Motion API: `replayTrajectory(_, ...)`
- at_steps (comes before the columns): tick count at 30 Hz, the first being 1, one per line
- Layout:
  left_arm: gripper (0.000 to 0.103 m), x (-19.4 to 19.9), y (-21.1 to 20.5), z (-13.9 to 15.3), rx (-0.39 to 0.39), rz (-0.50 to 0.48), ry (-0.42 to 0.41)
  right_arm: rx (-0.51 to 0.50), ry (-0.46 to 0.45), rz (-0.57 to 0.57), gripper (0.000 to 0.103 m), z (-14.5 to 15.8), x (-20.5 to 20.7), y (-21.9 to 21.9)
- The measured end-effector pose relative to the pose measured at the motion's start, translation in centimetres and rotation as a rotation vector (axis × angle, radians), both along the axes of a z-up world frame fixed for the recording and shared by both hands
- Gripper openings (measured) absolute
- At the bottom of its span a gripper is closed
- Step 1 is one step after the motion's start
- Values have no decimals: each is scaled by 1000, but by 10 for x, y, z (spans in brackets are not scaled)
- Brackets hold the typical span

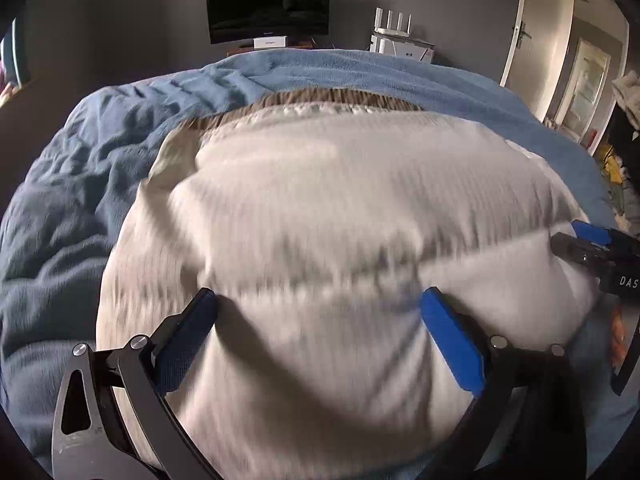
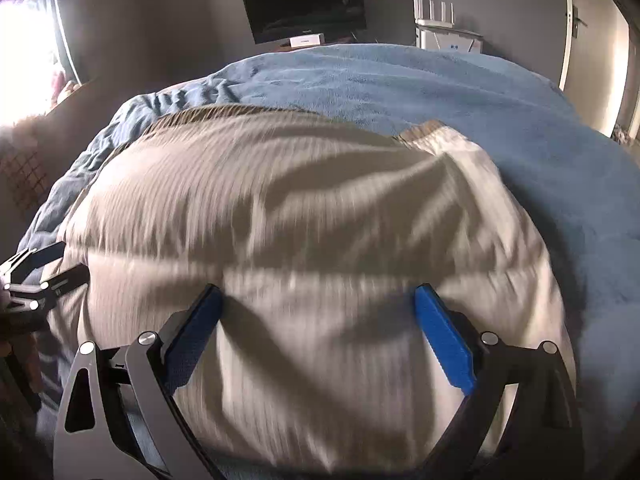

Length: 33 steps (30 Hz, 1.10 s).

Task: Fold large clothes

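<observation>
A large pale beige ribbed garment [image 1: 320,208] lies spread on a blue blanket [image 1: 80,168]; it also shows in the right wrist view [image 2: 280,208], with a brown ribbed hem at its far edge [image 2: 224,114]. My left gripper [image 1: 318,304] is open, its blue pads wide apart over the garment's near part, holding nothing. My right gripper [image 2: 318,300] is open the same way over the garment. Each gripper shows at the other view's edge: the right one [image 1: 592,244], the left one [image 2: 44,272]. Both views are motion-blurred.
The blue blanket [image 2: 440,92] covers the bed beyond the garment. A dark monitor [image 1: 268,6] and a white router [image 1: 394,28] stand against the grey far wall. A white door [image 1: 520,24] is at the right, a bright window [image 2: 24,60] at the left.
</observation>
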State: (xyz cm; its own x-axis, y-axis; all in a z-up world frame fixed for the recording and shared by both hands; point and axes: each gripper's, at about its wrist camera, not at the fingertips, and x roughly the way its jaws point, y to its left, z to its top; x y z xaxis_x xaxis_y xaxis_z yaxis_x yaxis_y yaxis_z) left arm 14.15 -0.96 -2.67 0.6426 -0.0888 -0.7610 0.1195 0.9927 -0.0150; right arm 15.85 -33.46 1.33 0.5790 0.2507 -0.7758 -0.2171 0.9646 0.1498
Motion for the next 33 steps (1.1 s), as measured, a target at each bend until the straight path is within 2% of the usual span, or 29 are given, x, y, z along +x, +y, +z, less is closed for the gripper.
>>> replayTrajectory(5, 98, 47, -10, 5, 40, -18, -1, -17, 15, 7, 95, 2, 46, 19)
replayTrajectory(10, 98, 92, -6, 3, -18, -2, 60, -35, 61, 5, 95, 0, 92, 35)
replayTrajectory(15, 98, 134, 3, 1, -19, 34, 107, -92, 89, 15, 95, -6, 133, 50)
replayTrajectory(21, 98, 150, -2, -19, 53, 42, 151, -96, 149, 2, 95, -33, 157, 56)
replayTrajectory(27, 98, 158, 2, -32, 33, 40, 170, -58, 177, 10, 97, -50, 167, 52)
replayTrajectory(33, 98, 164, 2, -47, 27, 32, 206, -86, 210, 12, 97, -62, 171, 58)
